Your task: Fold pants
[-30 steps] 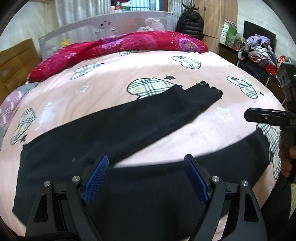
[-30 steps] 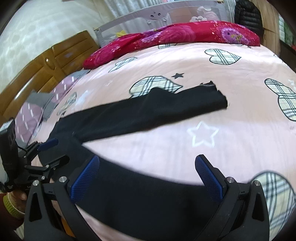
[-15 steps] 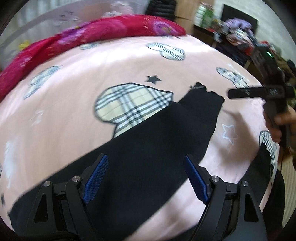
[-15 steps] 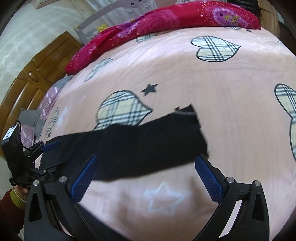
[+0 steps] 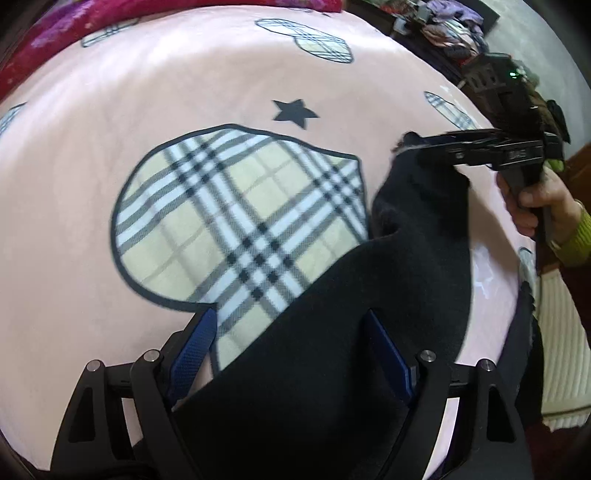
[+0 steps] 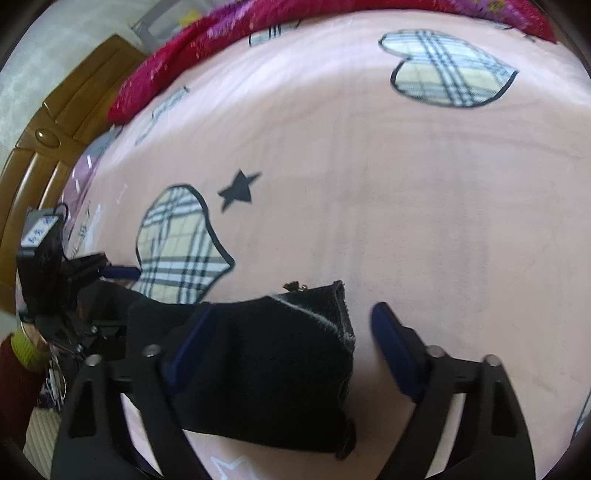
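Black pants (image 5: 369, 314) lie spread on a pink bed cover (image 5: 110, 110). One leg runs from my left gripper (image 5: 295, 350) up to its cuff (image 6: 317, 317). My left gripper is open, its blue pads either side of the leg's upper edge, close above the cloth. My right gripper (image 6: 291, 343) is open over the cuff end, the cloth between its pads. In the left wrist view the right gripper (image 5: 476, 147) hovers at the cuff. The left gripper (image 6: 81, 280) shows at the left in the right wrist view.
The cover has plaid hearts (image 5: 236, 218) and black stars (image 5: 293, 112). A red floral quilt (image 6: 207, 48) lies along the far side. A wooden headboard (image 6: 48, 136) stands at the left. A cluttered shelf of clothes (image 5: 450, 22) is at the right.
Both grippers have moved forward and down over the far pant leg. The right one has come to the cuff, the left to the middle of the leg. Both stay open.
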### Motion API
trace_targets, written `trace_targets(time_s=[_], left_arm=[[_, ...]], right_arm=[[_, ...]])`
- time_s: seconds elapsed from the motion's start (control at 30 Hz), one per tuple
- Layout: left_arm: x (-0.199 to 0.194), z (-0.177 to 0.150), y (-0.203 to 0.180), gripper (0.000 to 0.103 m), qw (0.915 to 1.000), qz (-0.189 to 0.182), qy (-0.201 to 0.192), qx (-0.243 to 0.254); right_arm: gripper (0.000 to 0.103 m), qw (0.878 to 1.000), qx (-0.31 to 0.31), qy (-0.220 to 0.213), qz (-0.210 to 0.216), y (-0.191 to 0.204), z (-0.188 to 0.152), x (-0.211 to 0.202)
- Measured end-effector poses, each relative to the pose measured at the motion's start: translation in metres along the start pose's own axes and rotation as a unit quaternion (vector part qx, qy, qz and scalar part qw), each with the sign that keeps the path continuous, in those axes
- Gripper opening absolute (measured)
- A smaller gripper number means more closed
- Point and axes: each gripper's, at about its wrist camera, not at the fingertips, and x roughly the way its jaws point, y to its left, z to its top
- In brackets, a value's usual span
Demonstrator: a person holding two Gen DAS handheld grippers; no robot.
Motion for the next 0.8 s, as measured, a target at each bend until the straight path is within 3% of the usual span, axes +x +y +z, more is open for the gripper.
trace_targets(time_s=[0.07, 0.17, 0.2, 0.23, 0.33, 0.63, 0.8], left_arm=[[0.003, 0.002, -0.005, 0.073, 0.9995, -0.028, 0.011, 0.010], [0.010, -0.002, -0.023, 0.055, 0.9988, -0.019, 0.022, 0.039], [0.009, -0.005, -0.029, 0.041, 0.9987, -0.010, 0.020, 0.046], [0.007, -0.007, -0.030, 0.028, 0.9990, -0.010, 0.016, 0.041], [0.000, -0.012, -0.031, 0.014, 0.9997, -0.021, 0.004, 0.013], [-0.057, -0.067, -0.087, 0.012, 0.9976, -0.018, -0.067, 0.007], [-0.071, -0.101, -0.119, 0.009, 0.9955, -0.032, -0.089, 0.001]], right_arm=[[0.075, 1.000, -0.010, 0.006, 0.004, -0.001, -0.001, 0.002], [0.034, 1.000, -0.015, 0.011, 0.015, -0.001, -0.003, 0.000], [0.018, 1.000, -0.015, 0.008, 0.010, 0.000, -0.002, 0.000], [0.017, 1.000, -0.011, 0.002, 0.008, -0.002, -0.004, -0.003], [0.015, 1.000, -0.011, -0.020, 0.019, 0.000, -0.009, -0.015], [0.011, 0.989, -0.056, -0.109, 0.083, 0.028, -0.066, -0.084], [0.010, 0.986, -0.064, -0.123, 0.093, 0.033, -0.113, -0.111]])
